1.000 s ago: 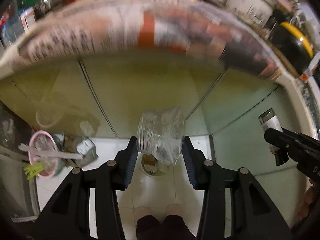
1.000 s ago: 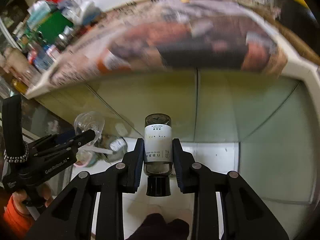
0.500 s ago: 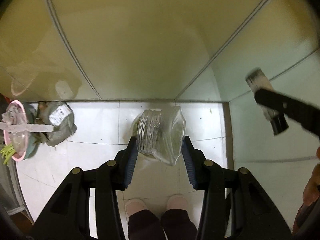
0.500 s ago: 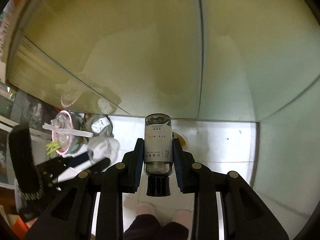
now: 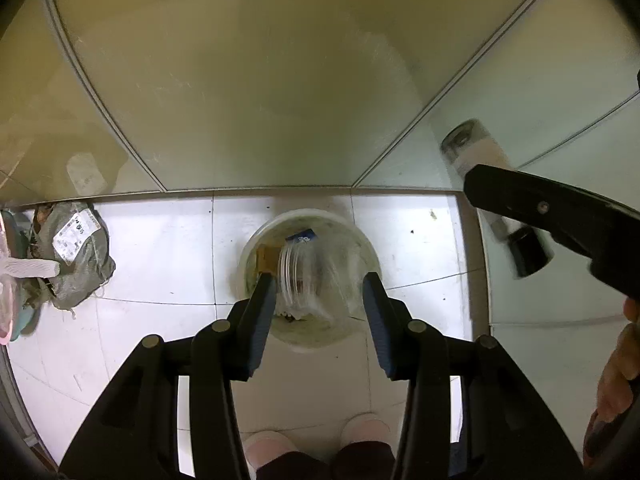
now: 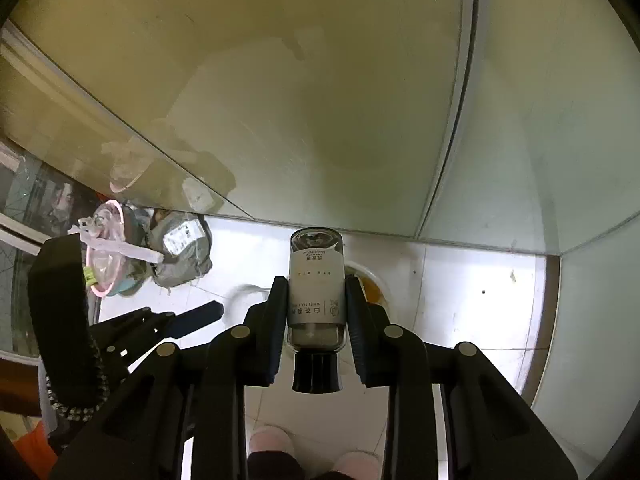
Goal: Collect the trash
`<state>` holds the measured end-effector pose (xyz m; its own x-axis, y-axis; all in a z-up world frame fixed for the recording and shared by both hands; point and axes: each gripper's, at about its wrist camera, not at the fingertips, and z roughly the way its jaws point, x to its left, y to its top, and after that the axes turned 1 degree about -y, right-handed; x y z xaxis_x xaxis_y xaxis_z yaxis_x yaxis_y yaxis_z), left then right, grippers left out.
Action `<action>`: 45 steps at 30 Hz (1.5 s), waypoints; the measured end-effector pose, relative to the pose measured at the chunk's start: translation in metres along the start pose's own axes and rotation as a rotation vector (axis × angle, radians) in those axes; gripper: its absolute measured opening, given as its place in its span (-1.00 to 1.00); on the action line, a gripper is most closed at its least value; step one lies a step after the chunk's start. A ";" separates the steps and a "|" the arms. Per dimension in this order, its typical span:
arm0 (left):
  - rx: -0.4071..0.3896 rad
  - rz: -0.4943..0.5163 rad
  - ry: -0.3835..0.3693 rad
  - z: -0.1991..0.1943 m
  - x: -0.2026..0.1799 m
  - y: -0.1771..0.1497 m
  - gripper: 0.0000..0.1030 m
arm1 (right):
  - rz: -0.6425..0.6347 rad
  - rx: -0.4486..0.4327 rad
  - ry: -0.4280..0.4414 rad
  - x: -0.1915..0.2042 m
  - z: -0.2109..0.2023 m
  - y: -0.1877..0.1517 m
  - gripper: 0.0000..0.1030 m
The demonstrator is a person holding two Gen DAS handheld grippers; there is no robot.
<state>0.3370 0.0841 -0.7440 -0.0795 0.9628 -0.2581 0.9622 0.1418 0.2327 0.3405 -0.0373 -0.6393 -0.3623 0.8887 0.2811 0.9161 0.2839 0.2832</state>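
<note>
Nearest, two pink slippers [image 5: 266,446] stand on the white floor tiles [image 5: 160,240]. The left gripper [image 5: 320,298] has its fingers spread wide; a clear plastic jar [image 5: 308,280], blurred, sits between them without clear contact on the right pad, directly above the round white bin [image 5: 368,248] on the floor. The right gripper [image 6: 316,304] clamps one glass bottle [image 6: 316,280] with a white label, black cap toward the camera, held just over the bin's far rim. To the left, near the cabinet base, lie one grey bag [image 5: 76,256] and one pink bowl [image 6: 106,252], touching each other. Bare tile lies around the bin on both sides. Beyond, pale cabinet doors [image 5: 260,80] close off the floor.
</note>
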 end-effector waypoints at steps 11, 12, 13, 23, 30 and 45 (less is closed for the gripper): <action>0.003 -0.017 0.050 -0.081 -0.021 0.009 -0.12 | 0.068 0.003 0.012 -0.014 -0.062 0.010 -0.25; -0.017 -0.013 0.058 -0.105 -0.027 0.014 -0.12 | 0.065 -0.007 0.009 -0.012 -0.082 0.013 -0.25; -0.041 -0.009 0.066 -0.132 -0.034 0.018 -0.12 | 0.057 -0.020 0.003 -0.008 -0.103 0.017 -0.25; -0.373 0.000 0.105 -0.425 -0.108 0.047 -0.12 | -0.047 -0.280 -0.024 0.042 -0.362 0.051 -0.25; -0.658 0.052 0.109 -0.600 -0.156 0.022 -0.06 | -0.132 -0.589 -0.022 0.091 -0.536 0.033 -0.25; -0.917 0.163 0.052 -0.777 -0.176 -0.108 0.91 | -0.159 -0.863 -0.108 0.200 -0.653 -0.078 0.36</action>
<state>0.0449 0.0779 0.0049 0.0060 0.9928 -0.1199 0.3824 0.1085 0.9176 0.0848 -0.1170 -0.0067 -0.4163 0.9033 0.1035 0.3909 0.0750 0.9174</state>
